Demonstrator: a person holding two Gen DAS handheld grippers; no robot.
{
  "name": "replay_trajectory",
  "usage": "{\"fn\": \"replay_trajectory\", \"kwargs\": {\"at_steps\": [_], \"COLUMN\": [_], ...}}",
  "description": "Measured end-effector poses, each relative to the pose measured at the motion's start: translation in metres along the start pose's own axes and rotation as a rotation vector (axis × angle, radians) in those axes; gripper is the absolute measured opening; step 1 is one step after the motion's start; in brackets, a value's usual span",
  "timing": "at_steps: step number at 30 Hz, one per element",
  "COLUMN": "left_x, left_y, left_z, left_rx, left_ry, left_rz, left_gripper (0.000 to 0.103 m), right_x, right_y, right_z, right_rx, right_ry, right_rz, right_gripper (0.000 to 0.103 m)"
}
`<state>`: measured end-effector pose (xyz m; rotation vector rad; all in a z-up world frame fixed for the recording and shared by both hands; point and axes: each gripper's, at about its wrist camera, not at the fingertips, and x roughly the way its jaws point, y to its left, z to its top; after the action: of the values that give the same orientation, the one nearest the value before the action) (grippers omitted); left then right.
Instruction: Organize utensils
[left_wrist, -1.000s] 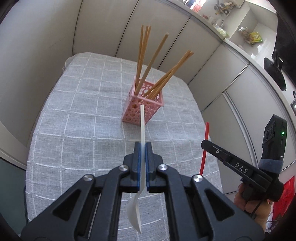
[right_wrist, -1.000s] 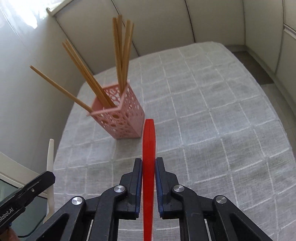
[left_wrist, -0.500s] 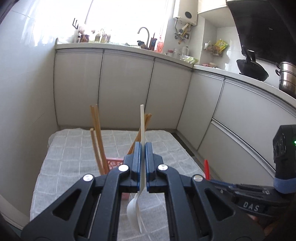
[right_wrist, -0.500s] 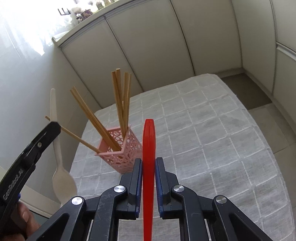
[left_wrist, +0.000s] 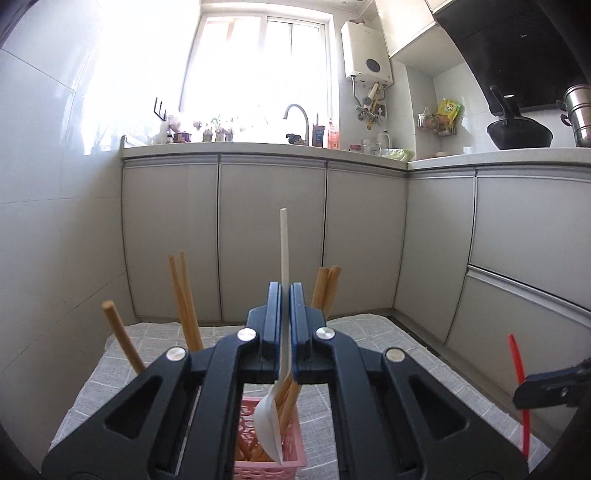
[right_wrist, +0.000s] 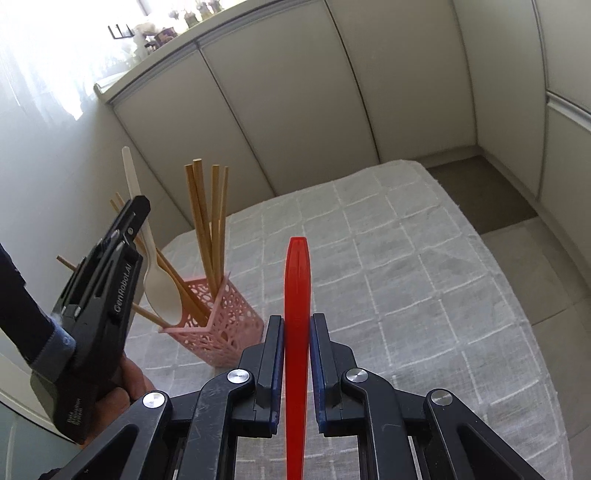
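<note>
A white plastic spoon (left_wrist: 283, 280) is held upright, bowl downward, clamped at mid-handle by the left gripper (left_wrist: 284, 295). Its bowl is seen at the rim of a pink holder (right_wrist: 218, 325), among the chopsticks; whether it touches them cannot be told. The spoon is smooth, thin and matte, with a flat, narrow handle. The holder is a square plastic basket with perforated walls, and several round wooden chopsticks (right_wrist: 207, 218) are leaned in it at differing angles. It is stood on a table covered by a grey woven cloth (right_wrist: 406, 258) with a pale grid pattern.

A red plastic utensil (right_wrist: 296, 295), flat with a ridged handle, is gripped edge-on by the right gripper (right_wrist: 296, 325), jaws closed narrowly on it, above the cloth just beside the holder. Its working end is hidden.

Grey cabinet doors (left_wrist: 273, 236) are noted beyond the table, beneath a counter bearing a tap (left_wrist: 297, 118) and a black wok (left_wrist: 519, 133).
</note>
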<state>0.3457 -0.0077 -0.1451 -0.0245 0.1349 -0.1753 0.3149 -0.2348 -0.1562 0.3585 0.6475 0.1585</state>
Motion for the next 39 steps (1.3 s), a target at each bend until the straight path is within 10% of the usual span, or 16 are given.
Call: {"fn": "replay_trajectory", "kwargs": {"at_steps": [16, 39], "left_x": [-0.005, -0.084], "left_y": [0.011, 0.057], "left_z": [-0.020, -0.011], "left_rx": [0.010, -0.024], "left_ry": [-0.016, 0.317], "left_rz": [-0.009, -0.087], "left_gripper": [0.005, 0.059], "right_x": [-0.001, 0.002], "right_y": [0.010, 0.072], "right_z": [0.005, 0.061], "right_rx": [-0.003, -0.023], "right_ry": [-0.057, -0.317], "right_rz": [-0.006, 0.089], "right_gripper": [0.012, 0.012]}}
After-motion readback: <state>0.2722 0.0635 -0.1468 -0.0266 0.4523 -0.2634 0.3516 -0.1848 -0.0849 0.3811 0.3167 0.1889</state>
